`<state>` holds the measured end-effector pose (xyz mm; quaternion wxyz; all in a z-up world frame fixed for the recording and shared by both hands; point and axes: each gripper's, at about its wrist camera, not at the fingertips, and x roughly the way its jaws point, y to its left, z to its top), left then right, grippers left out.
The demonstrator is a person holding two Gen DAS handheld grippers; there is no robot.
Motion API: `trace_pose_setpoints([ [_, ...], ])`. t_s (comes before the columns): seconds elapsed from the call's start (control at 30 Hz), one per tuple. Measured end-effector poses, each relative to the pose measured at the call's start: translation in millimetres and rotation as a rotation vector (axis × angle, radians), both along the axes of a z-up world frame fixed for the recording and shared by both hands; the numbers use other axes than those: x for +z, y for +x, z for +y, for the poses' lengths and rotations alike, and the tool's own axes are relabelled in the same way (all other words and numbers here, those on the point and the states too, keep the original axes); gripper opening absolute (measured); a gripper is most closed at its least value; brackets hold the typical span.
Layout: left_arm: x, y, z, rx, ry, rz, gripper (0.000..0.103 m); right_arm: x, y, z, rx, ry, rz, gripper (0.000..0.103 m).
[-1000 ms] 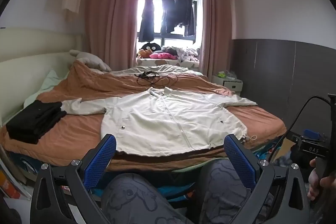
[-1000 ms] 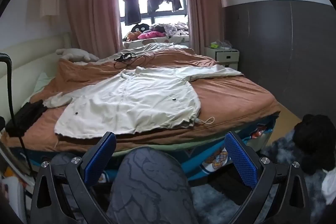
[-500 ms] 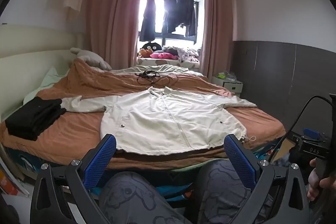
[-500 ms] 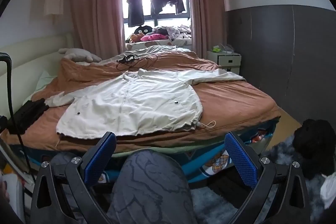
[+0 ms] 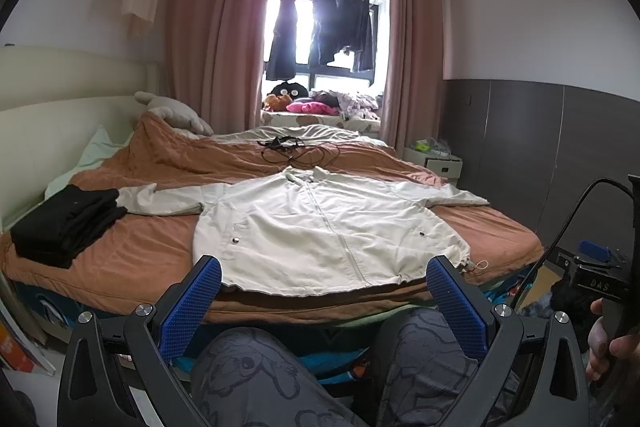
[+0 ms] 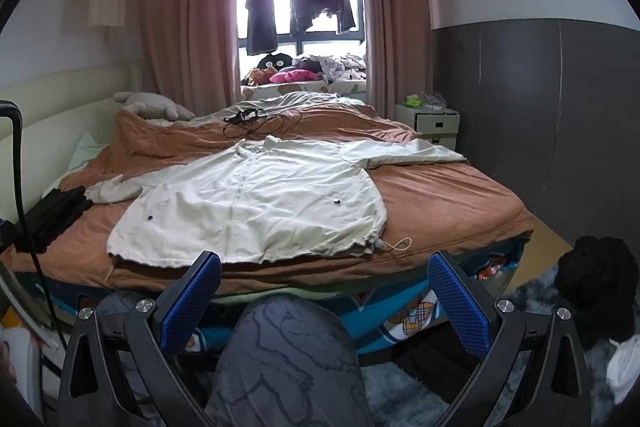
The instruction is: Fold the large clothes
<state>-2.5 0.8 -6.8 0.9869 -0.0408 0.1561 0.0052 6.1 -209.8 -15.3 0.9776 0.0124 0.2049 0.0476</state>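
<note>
A large cream zip jacket [image 5: 320, 227] lies flat, front up, on the brown bedspread [image 5: 140, 251], sleeves spread to both sides, hem toward me. It also shows in the right wrist view [image 6: 256, 207]. My left gripper [image 5: 324, 291] is open and empty, held low in front of the bed's near edge, over the person's knees. My right gripper [image 6: 324, 291] is open and empty too, just short of the jacket's hem.
A folded black stack [image 5: 68, 223] sits on the bed's left side. Black cables [image 5: 292, 151] lie beyond the collar. A plush toy [image 5: 172, 111] rests by the headboard. A white nightstand [image 6: 432, 123] stands at the far right. A black fluffy item [image 6: 596, 267] lies on the floor rug.
Both views have tilted up slightly, so the bed sits a little lower in frame. The jacket has not moved and both grippers stay open.
</note>
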Motion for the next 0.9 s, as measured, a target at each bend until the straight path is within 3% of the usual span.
trace_pose_setpoints([
  [0.9,-1,-3,-8,0.008,0.020,-0.010,0.103,3,-4,-8,-0.018,0.019,-0.023,0.103],
])
